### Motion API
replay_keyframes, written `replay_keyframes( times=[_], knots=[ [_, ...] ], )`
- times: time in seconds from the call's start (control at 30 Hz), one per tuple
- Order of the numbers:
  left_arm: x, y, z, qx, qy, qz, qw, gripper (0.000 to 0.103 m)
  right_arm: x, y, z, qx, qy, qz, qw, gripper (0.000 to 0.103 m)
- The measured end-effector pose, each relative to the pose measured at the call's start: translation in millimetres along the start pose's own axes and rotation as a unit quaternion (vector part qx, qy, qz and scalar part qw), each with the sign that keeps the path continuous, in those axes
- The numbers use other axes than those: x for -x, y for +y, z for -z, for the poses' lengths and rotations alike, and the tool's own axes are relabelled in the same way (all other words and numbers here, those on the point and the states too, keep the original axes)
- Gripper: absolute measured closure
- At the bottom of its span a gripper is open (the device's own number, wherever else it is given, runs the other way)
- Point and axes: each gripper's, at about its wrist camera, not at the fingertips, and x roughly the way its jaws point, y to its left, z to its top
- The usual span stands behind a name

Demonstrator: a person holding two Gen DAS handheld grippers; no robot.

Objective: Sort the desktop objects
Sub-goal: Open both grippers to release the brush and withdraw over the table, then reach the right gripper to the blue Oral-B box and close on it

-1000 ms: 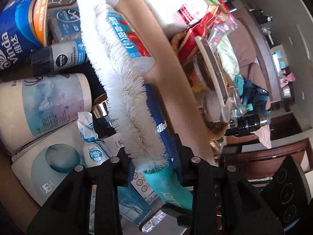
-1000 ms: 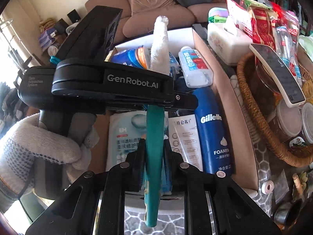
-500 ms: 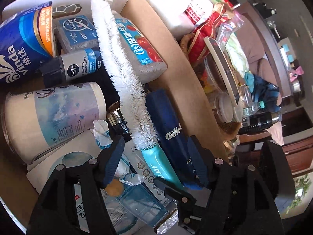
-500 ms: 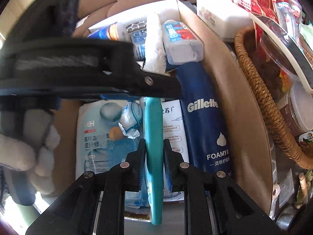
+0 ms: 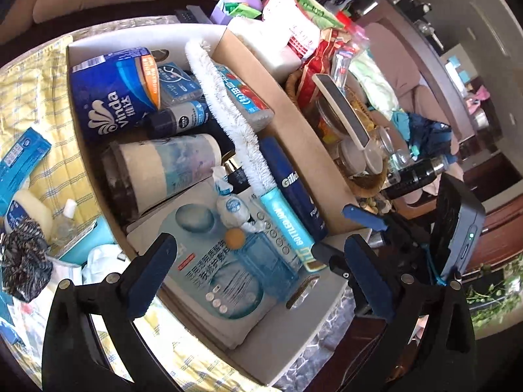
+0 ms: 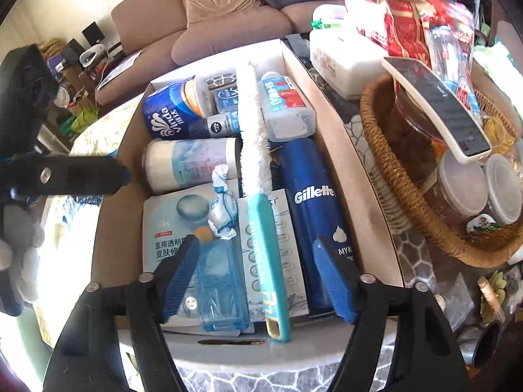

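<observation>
A long brush with white bristles and a teal handle (image 6: 266,248) lies lengthwise in the cardboard box (image 6: 369,196), on top of other toiletries; it also shows in the left wrist view (image 5: 284,222). My right gripper (image 6: 258,277) is open, its fingers on either side of the teal handle and not touching it. My left gripper (image 5: 261,271) is open and empty above the box's near end. Beside the brush lie a blue Gillette can (image 6: 322,215) and face-mask packets (image 6: 173,225).
The box also holds a Vinda tissue roll (image 5: 114,98), a paper roll (image 5: 170,166) and small bottles. A wicker basket (image 6: 402,189) with a remote and jars stands right of the box. A yellow cloth with loose items (image 5: 29,176) lies left of the box.
My right gripper has opened and let go of the brush handle. My left gripper opened earlier and has drawn back. The brush now lies in the box.
</observation>
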Motion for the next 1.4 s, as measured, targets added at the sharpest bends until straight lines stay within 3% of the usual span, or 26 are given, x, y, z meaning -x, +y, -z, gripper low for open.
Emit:
replay_keyframes(
  times=[0.2,0.73,1.13,1.23,1.4],
  knots=[
    [30,7,29,0.007,-0.014,0.004,0.9999,0.000,11,33,5,0.024,-0.006,0.034,0.999,0.000],
    [105,36,100,-0.011,-0.032,-0.018,0.9993,0.000,40,108,30,0.026,-0.026,0.038,0.999,0.000],
    [184,124,208,0.006,-0.081,-0.083,0.9932,0.000,49,205,64,0.082,-0.037,-0.024,0.996,0.000],
    [190,148,238,0.019,-0.087,-0.102,0.9908,0.000,37,233,79,0.109,-0.029,-0.029,0.993,0.000],
    [185,181,280,0.045,-0.086,-0.094,0.9909,0.000,-5,263,108,0.137,0.004,-0.040,0.990,0.004]
  ],
)
